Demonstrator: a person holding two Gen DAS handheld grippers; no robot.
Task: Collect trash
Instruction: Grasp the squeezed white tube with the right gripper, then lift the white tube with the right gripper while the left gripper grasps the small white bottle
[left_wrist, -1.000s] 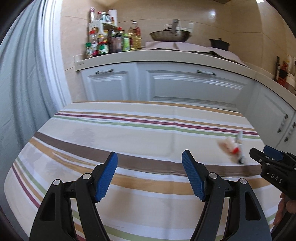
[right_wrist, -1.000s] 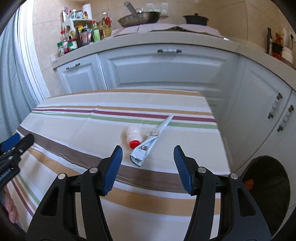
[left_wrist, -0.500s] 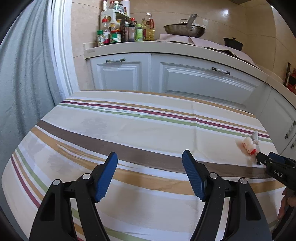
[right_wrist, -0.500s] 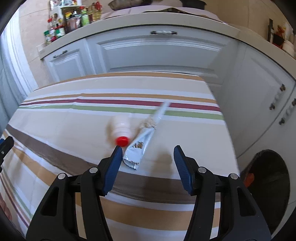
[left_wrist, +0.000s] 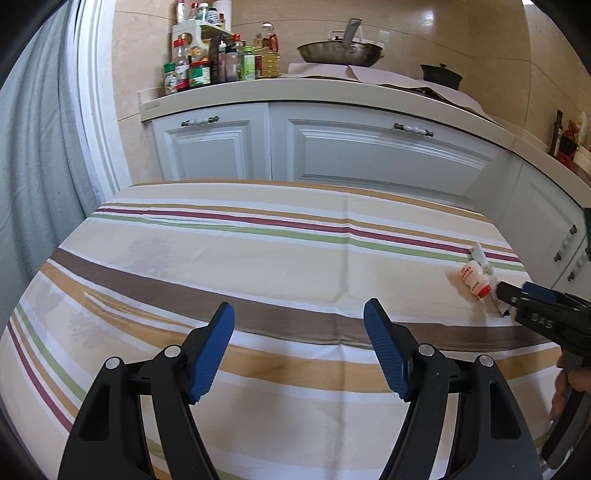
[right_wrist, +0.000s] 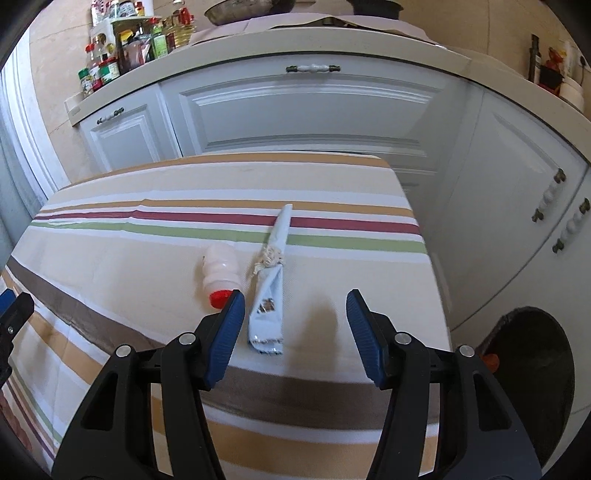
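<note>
A small white bottle with a red cap (right_wrist: 220, 275) lies on its side on the striped tablecloth (right_wrist: 129, 258). Beside it on the right lies a crumpled pale blue wrapper (right_wrist: 271, 288). My right gripper (right_wrist: 293, 314) is open just above the wrapper's near end, its left finger next to the red cap. Both pieces show in the left wrist view, bottle (left_wrist: 472, 278) and wrapper (left_wrist: 482, 258), with the right gripper (left_wrist: 517, 295) at them. My left gripper (left_wrist: 299, 328) is open and empty over the table's middle.
A dark round bin (right_wrist: 532, 373) stands on the floor right of the table. White cabinets (left_wrist: 369, 151) and a counter with bottles (left_wrist: 218, 62), a wok (left_wrist: 340, 51) and a pot (left_wrist: 441, 75) stand behind. A grey curtain (left_wrist: 33, 166) hangs at left.
My right gripper has moved forward and down until its open fingers reach the wrapper and bottle. My left gripper has shifted left slightly and stays open.
</note>
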